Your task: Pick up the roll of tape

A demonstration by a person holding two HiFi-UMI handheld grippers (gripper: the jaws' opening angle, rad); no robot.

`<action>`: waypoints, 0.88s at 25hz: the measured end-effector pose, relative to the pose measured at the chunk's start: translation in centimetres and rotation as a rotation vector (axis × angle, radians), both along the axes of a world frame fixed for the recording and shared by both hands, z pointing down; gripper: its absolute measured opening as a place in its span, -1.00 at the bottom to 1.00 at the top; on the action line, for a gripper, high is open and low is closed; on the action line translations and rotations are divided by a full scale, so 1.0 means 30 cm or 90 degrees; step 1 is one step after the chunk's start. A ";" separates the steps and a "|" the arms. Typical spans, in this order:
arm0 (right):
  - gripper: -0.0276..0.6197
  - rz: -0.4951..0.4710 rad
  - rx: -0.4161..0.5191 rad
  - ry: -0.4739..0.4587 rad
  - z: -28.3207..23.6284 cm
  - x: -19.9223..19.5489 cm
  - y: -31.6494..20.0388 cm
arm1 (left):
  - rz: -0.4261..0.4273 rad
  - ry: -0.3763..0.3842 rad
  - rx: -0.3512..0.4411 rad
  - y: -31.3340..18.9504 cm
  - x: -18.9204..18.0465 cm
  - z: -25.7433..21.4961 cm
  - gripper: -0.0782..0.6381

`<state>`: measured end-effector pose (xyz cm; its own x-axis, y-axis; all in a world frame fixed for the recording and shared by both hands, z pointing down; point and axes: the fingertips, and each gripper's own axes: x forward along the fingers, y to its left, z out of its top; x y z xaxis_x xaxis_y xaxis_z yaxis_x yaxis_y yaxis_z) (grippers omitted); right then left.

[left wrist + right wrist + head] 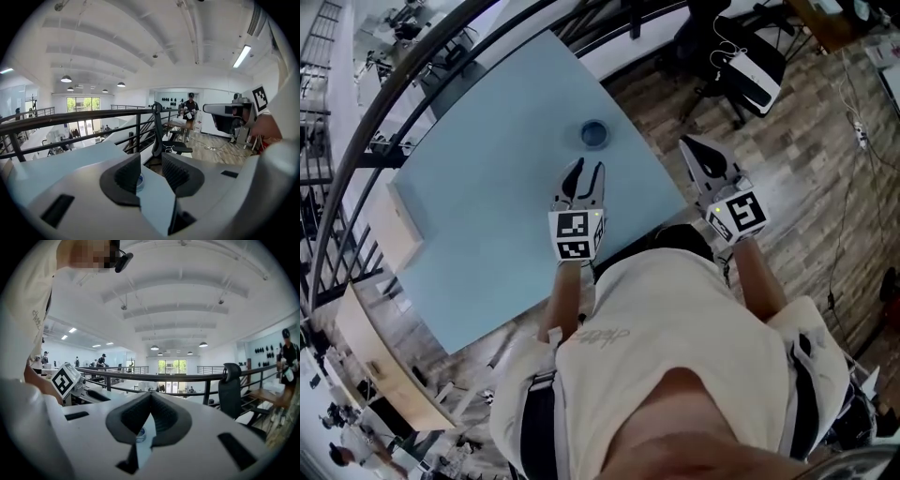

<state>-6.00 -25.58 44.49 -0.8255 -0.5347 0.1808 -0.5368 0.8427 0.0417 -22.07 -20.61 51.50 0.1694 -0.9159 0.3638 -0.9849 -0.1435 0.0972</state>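
Note:
The roll of tape [594,134] is a small blue ring lying flat on the light blue table [487,187], near its far right edge. My left gripper [584,171] is over the table just short of the roll, open, with nothing between its fingers. In the left gripper view the tape [139,182] peeks out behind the left pad [126,176] of the left gripper [151,171]. My right gripper [692,145] is past the table's right edge, over the wooden floor, shut and empty. In the right gripper view the tape [142,433] shows below the touching tips of the right gripper [151,397].
A black railing [422,56] curves round the table's far side. A flat pale board [403,225] lies at the table's left edge. A black office chair [741,56] stands on the wooden floor to the right, with cables [853,122] near it.

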 end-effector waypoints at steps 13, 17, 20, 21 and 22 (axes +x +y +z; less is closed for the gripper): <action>-0.90 -0.036 -0.035 0.005 0.087 0.017 -0.095 | 0.005 -0.022 -0.075 -0.114 0.045 0.128 -0.36; -0.90 -0.082 -0.056 0.013 0.149 0.013 -0.149 | -0.010 -0.047 -0.122 -0.171 0.045 0.197 -0.36; -0.90 -0.102 -0.083 0.012 0.219 0.012 -0.184 | -0.007 -0.067 -0.166 -0.191 0.050 0.273 -0.36; -0.90 -0.106 -0.093 0.010 0.239 0.016 -0.195 | -0.005 -0.073 -0.177 -0.198 0.056 0.295 -0.36; -0.90 -0.109 -0.104 0.008 0.256 0.021 -0.206 | -0.004 -0.080 -0.187 -0.205 0.062 0.315 -0.36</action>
<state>-5.38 -31.76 52.17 -0.8990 -0.3492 0.2643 -0.3851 0.9178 -0.0972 -20.23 -26.77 60.94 0.1010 -0.7698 0.6303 -0.9925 -0.1218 0.0104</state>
